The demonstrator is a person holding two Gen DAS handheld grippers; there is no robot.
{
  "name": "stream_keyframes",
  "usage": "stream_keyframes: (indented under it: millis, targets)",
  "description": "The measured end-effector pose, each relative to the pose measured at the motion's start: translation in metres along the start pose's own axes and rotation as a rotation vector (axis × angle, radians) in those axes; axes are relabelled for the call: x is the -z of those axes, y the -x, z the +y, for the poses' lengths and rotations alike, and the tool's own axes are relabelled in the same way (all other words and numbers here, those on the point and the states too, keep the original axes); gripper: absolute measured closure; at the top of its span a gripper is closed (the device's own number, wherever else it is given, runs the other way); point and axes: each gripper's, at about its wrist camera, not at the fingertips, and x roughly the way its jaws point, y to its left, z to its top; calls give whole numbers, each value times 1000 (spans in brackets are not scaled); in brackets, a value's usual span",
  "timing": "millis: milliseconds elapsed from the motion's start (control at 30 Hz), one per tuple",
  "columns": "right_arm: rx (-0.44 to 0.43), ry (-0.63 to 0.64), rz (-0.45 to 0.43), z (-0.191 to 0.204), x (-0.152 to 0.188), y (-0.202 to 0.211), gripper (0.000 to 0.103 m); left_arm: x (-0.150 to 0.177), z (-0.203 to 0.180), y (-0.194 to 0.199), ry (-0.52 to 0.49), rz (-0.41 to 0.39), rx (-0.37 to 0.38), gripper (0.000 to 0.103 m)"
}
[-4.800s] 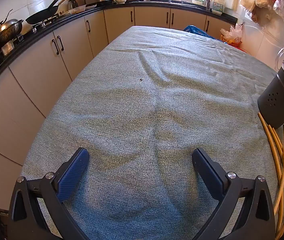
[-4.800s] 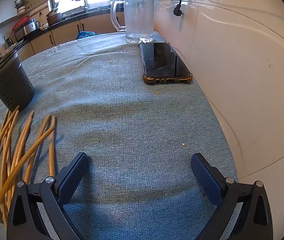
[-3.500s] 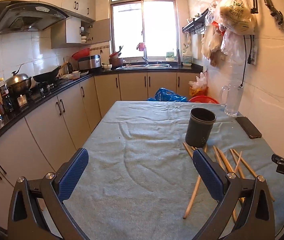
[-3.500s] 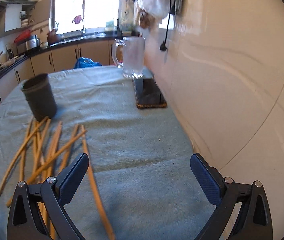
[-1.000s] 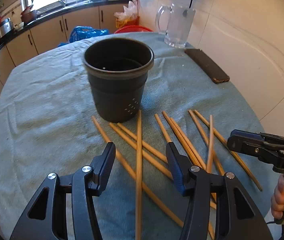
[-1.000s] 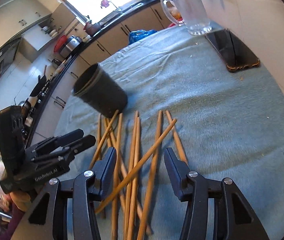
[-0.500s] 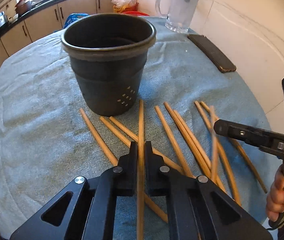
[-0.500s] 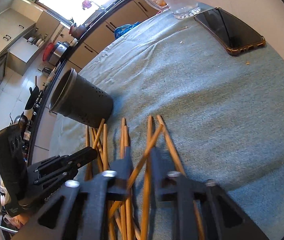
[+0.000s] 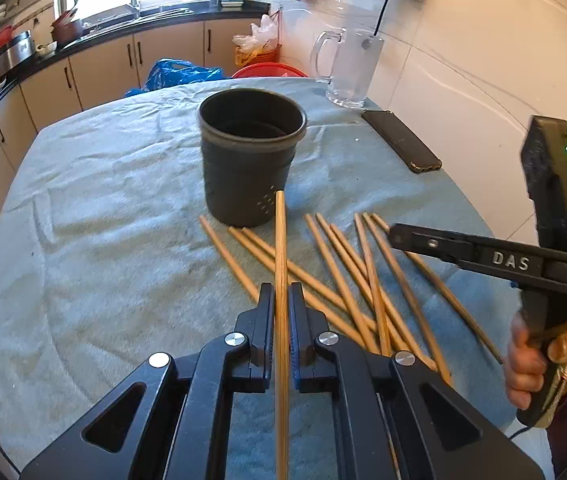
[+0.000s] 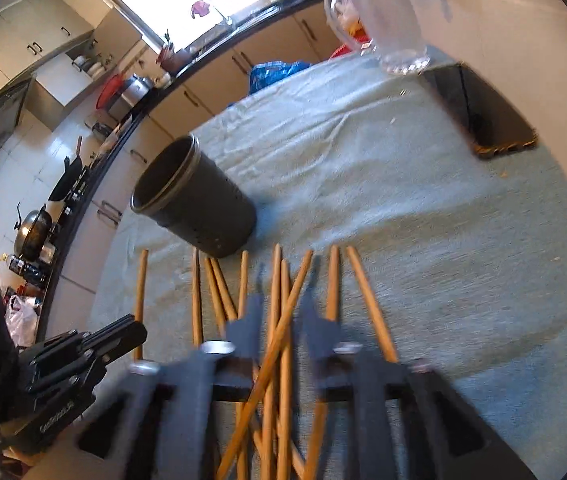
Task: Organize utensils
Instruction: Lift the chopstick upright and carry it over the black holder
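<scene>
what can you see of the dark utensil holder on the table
The utensil holder is a dark grey round cup, metal or plastic by its look, with a rolled rim and small drain holes low on its wall. It stands upright on the blue-grey tablecloth and looks empty inside. Loose chopsticks lie just in front of its base.

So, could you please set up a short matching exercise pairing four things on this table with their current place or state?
Things:
1. dark holder
2. phone
3. glass mug
4. chopstick

States:
A. clamped in the left claw
B. lying flat near the wall
C. upright, nothing showing above its rim
D. standing at the table's far corner

Pairs: 1-C, 2-B, 3-D, 4-A
</scene>
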Motion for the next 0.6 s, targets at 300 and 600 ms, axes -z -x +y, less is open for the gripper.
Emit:
stream_keyframes:
  millis: [300, 600]
  targets:
    - [58, -68, 88, -14, -10, -46, 91, 11, 12, 4, 48, -4, 17, 96]
    - [22, 19, -37, 6, -3, 7, 96, 15, 9, 50, 57, -93, 12, 97]
